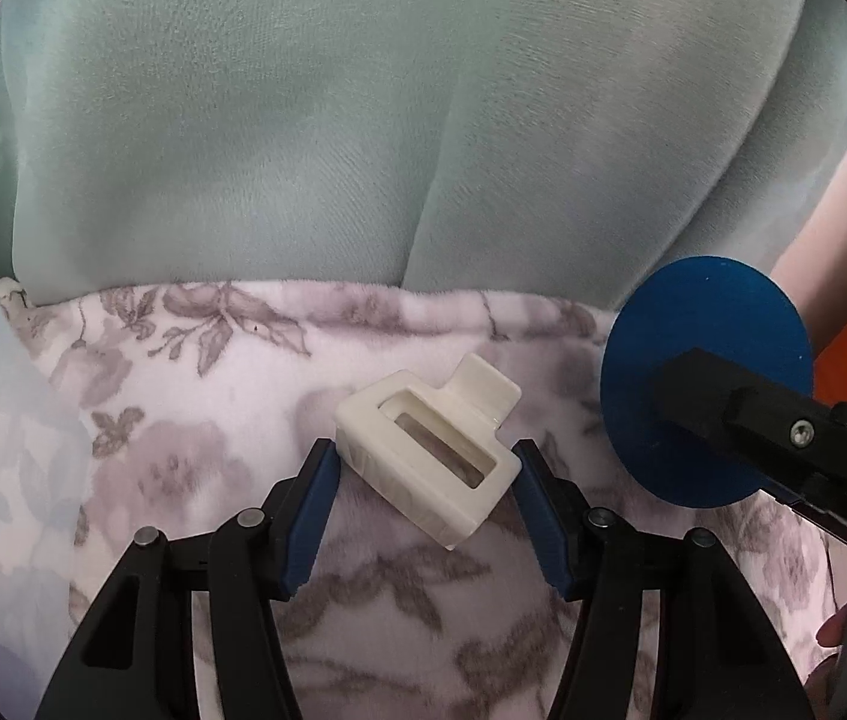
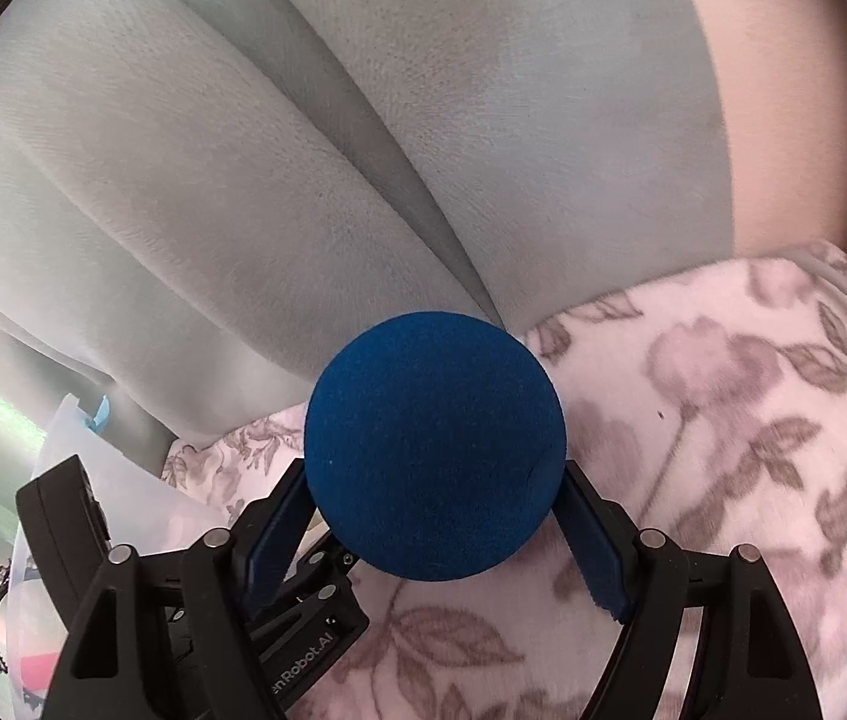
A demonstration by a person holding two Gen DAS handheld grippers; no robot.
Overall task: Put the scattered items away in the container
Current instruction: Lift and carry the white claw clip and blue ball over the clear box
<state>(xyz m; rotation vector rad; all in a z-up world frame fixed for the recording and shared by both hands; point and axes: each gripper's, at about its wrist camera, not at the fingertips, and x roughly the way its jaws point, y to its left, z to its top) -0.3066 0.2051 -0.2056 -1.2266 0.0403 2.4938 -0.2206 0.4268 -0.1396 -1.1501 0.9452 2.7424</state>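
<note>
A flowered blanket (image 1: 195,420) covers the seat of a pale green sofa (image 1: 303,120), soft ground that lets small things sink in. The left gripper (image 1: 426,468) is half closed around a cream hair clip (image 1: 423,450) lying on the blanket, pads touching its two ends, probably to lift it. The right gripper (image 2: 435,516) holds a blue ball (image 2: 435,444) wide between its pads, clear of the blanket, likely carrying it. The clear plastic container (image 2: 99,480) sits at the sofa's left, beside the left gripper's body
</note>
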